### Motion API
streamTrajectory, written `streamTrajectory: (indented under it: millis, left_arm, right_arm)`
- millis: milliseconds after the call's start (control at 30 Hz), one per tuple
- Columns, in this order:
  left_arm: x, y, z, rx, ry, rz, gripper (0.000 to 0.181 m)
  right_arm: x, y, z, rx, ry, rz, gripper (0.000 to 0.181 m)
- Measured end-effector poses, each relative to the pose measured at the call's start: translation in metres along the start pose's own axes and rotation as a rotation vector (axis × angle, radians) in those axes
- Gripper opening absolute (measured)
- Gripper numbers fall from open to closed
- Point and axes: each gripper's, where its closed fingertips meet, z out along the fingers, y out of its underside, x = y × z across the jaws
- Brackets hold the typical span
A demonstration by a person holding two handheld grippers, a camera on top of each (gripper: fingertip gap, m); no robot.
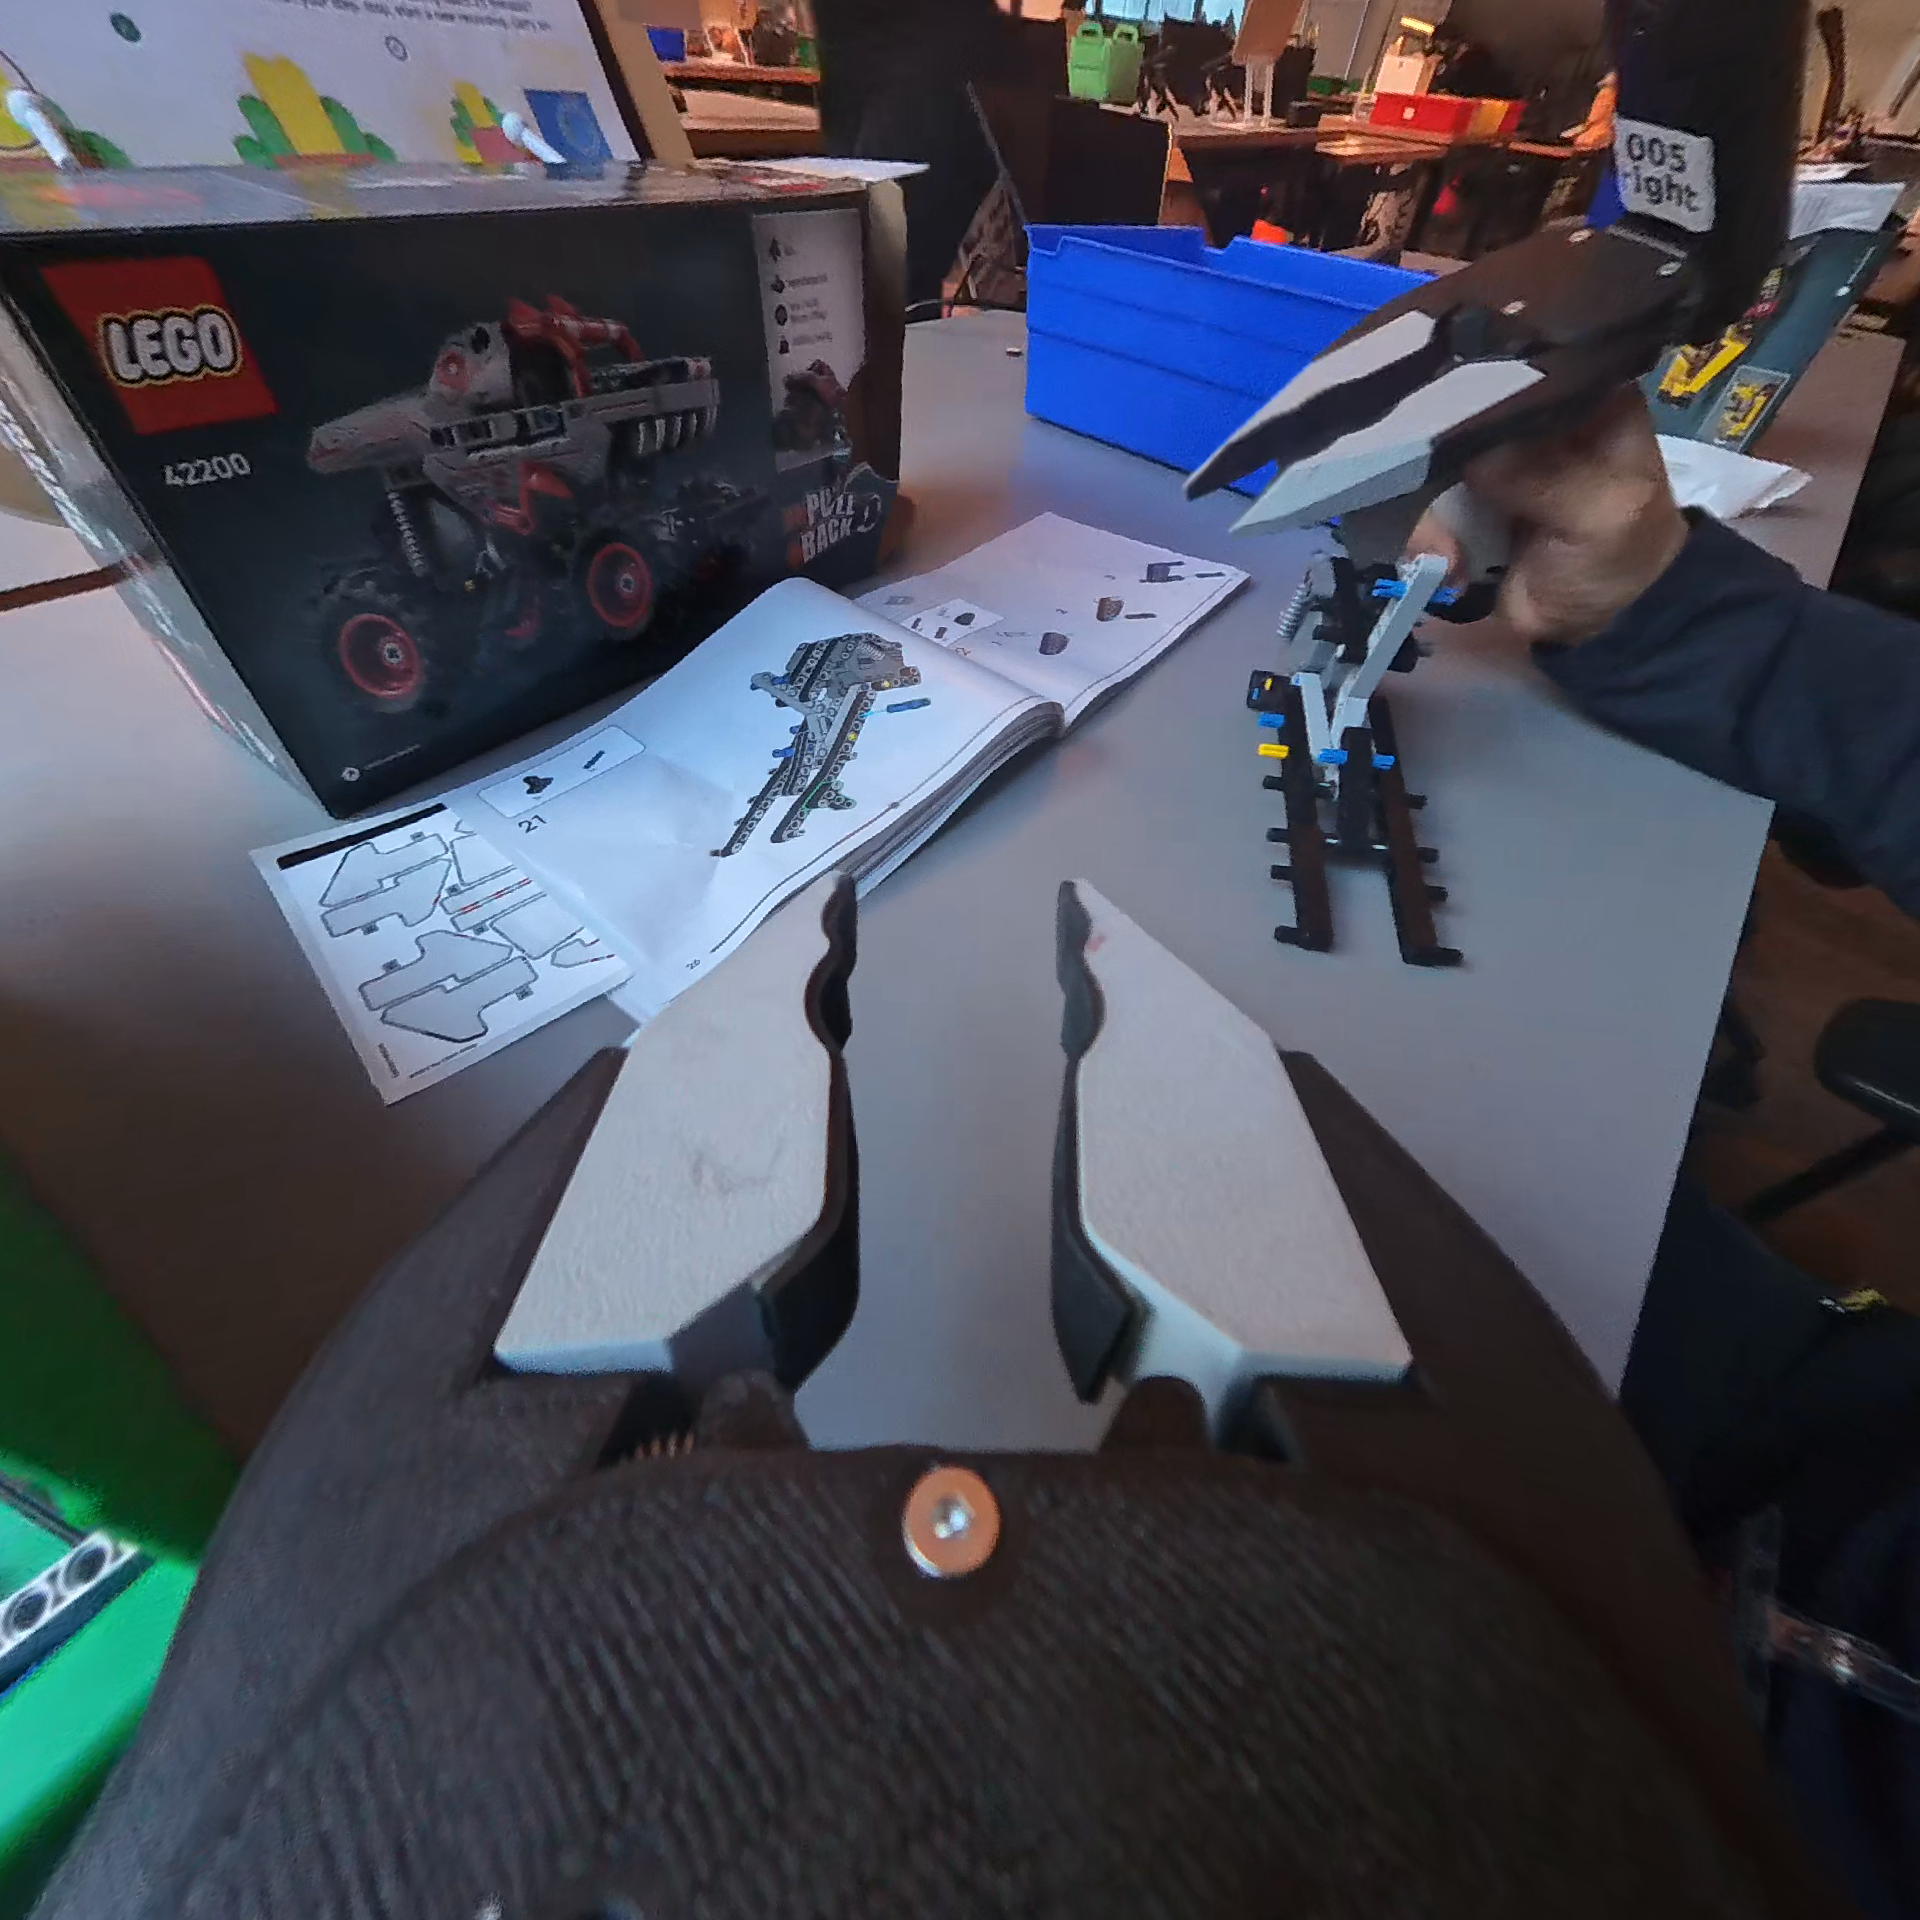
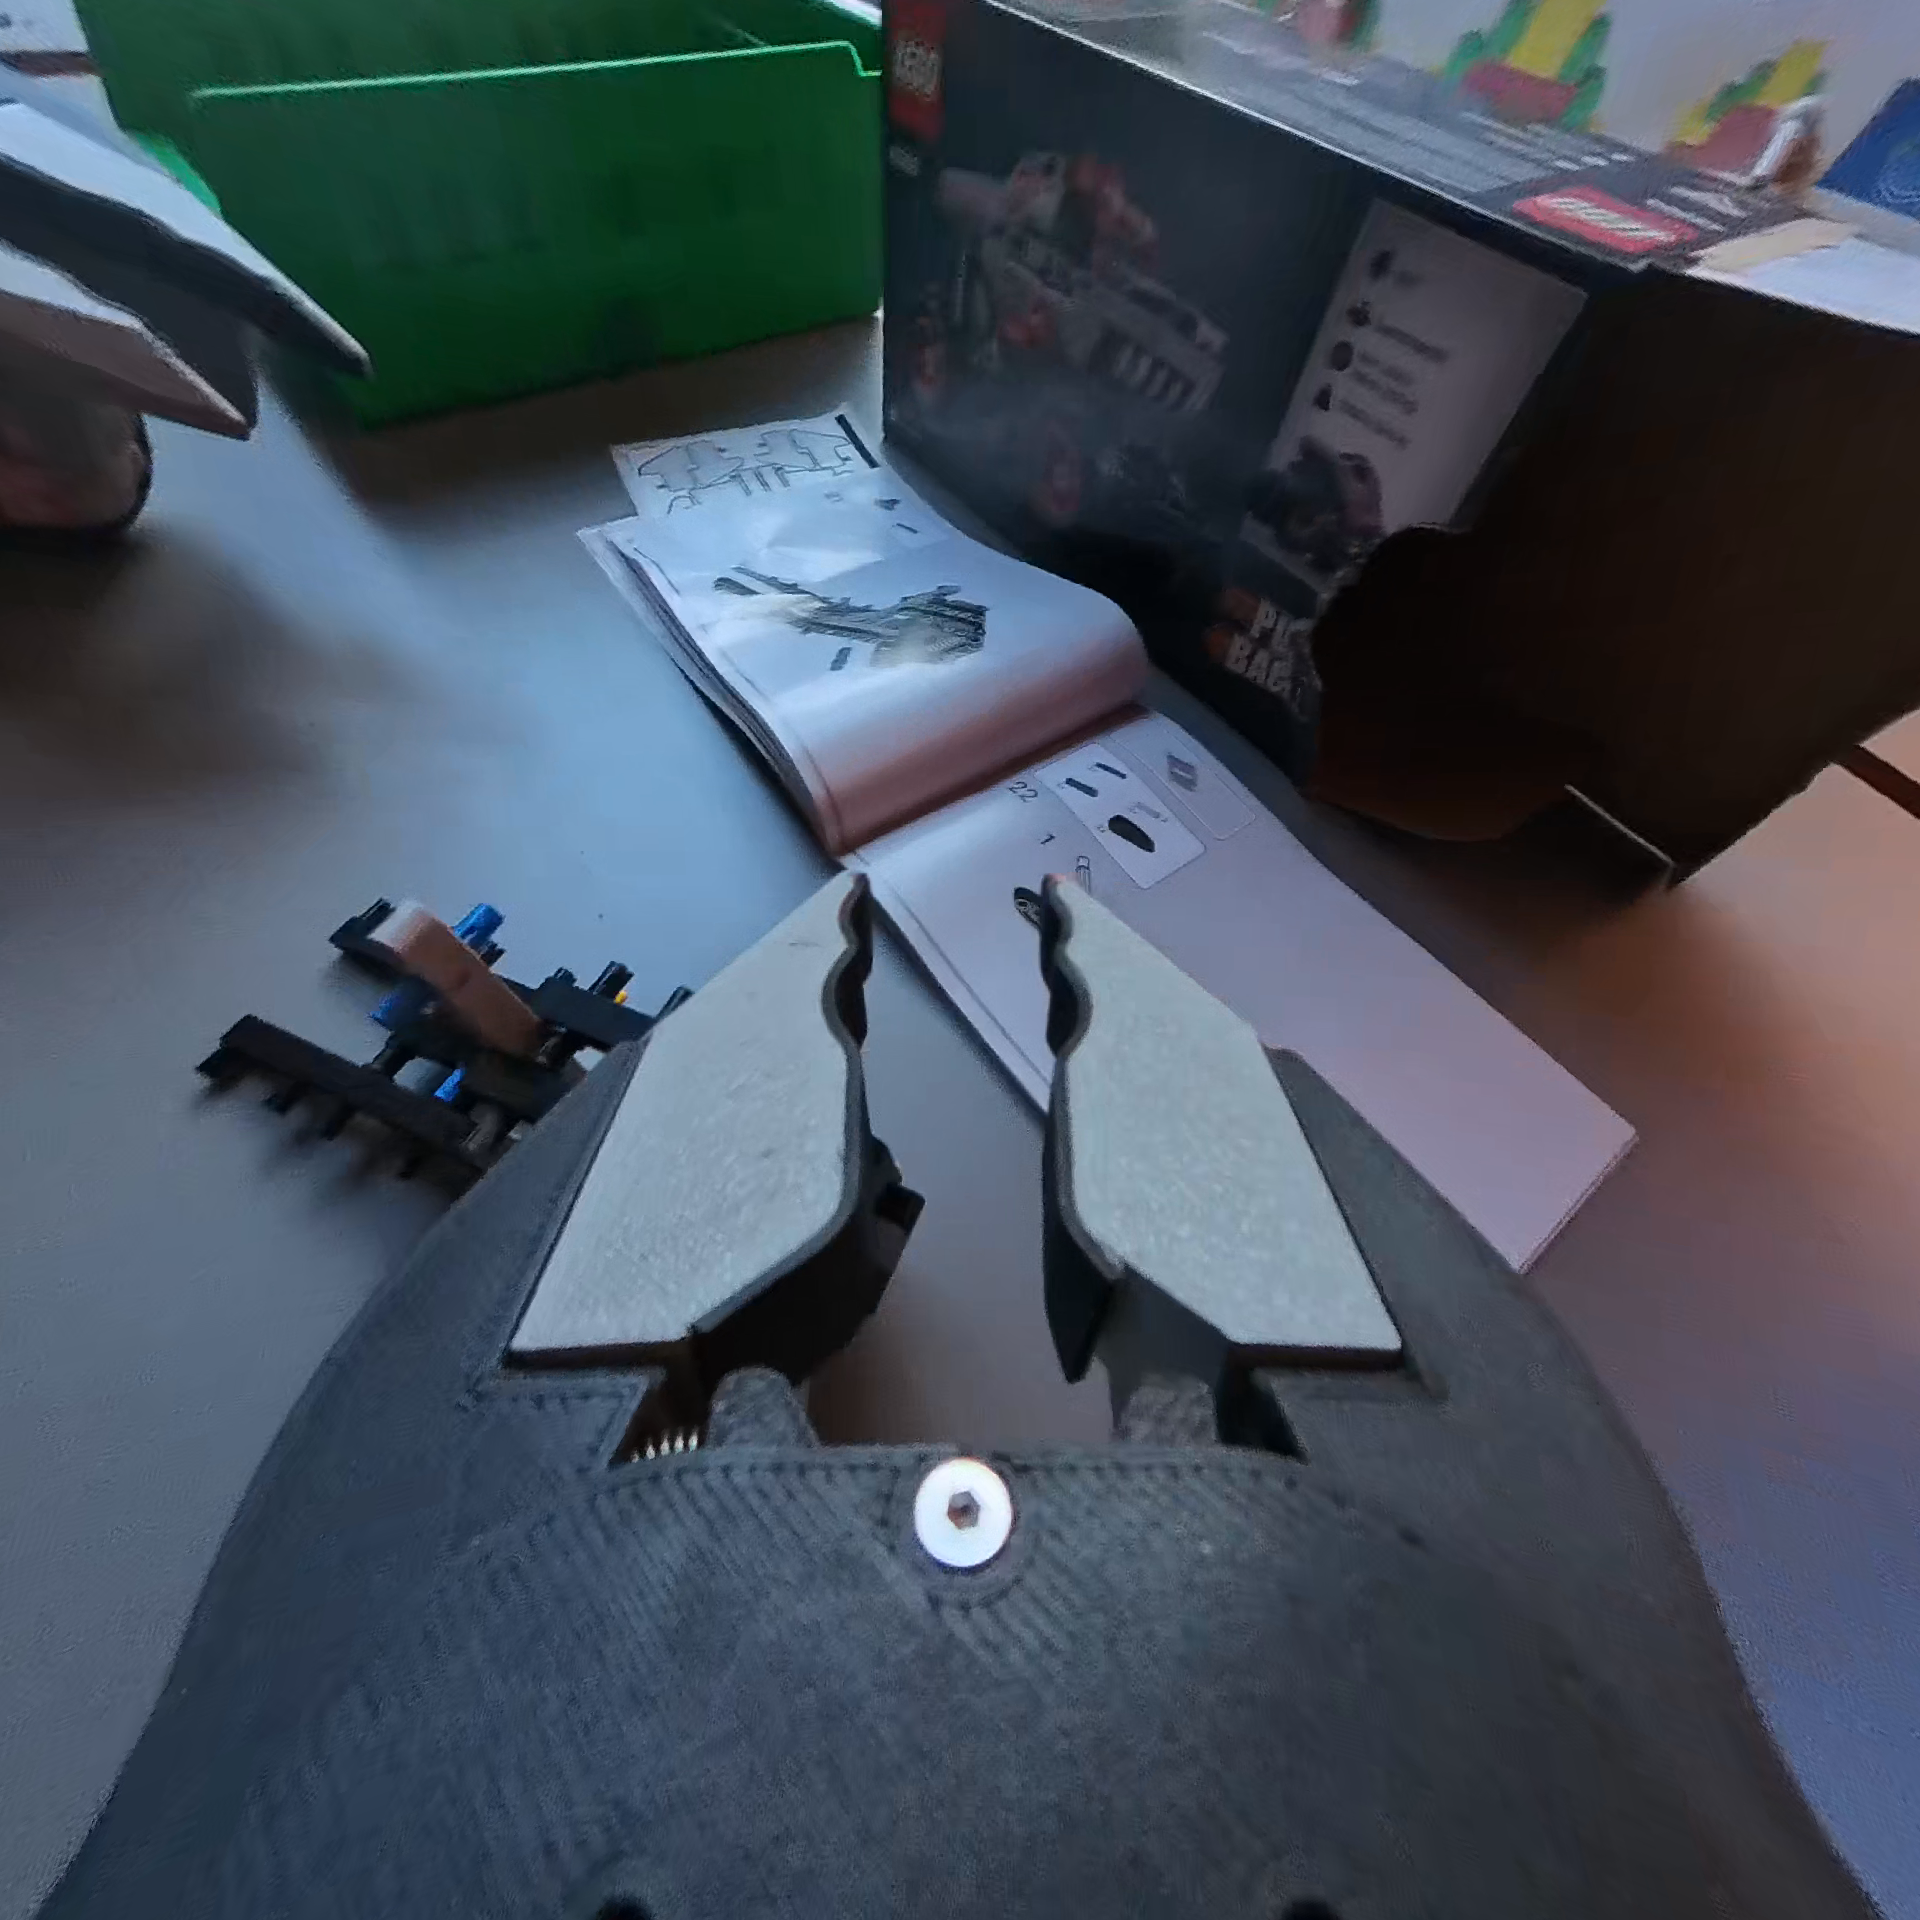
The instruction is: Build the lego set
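Note:
A partly built lego frame (image 1: 1351,748) of black beams, grey beams and blue and yellow pins lies on the grey table (image 1: 1039,1091). It also shows in the right wrist view (image 2: 436,1018), partly hidden behind my right gripper's body. My left gripper (image 1: 956,904) is open and empty, low over the table near the open instruction booklet (image 1: 831,727). My right gripper (image 2: 956,894) is open and empty over the booklet's right page (image 2: 1299,987). In the left wrist view it (image 1: 1231,504) hangs above the frame's far end.
The set's dark box (image 1: 447,468) stands behind the booklet, with a white sticker sheet (image 1: 436,935) in front. A blue bin (image 1: 1174,343) sits at the back right, a green bin (image 2: 520,208) at the left. The left gripper (image 2: 301,400) shows beside the green bin. The grippers' ends are close to 25 cm from one another.

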Motion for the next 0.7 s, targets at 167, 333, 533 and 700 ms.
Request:
streamTrajectory:
  millis: [167,333,533,700]
  left_arm:
    - [-0.002,0.001,-0.001,-0.002,0.004,-0.019,0.037]
    - [-0.002,0.001,0.0,-0.004,0.005,-0.022,0.038]
    - [0.002,0.005,0.003,-0.034,-0.006,0.028,0.038]
    - [0.003,0.005,0.004,-0.033,0.004,0.025,0.038]
  right_arm:
    - [-0.01,-0.024,-0.026,0.149,-0.098,0.012,0.039]
    - [-0.045,-0.004,-0.04,0.096,-0.351,0.021,0.06]
    - [-0.061,0.021,-0.032,-0.026,-0.368,-0.013,0.067]
    - [-0.035,0.033,-0.026,-0.09,-0.19,-0.068,0.059]
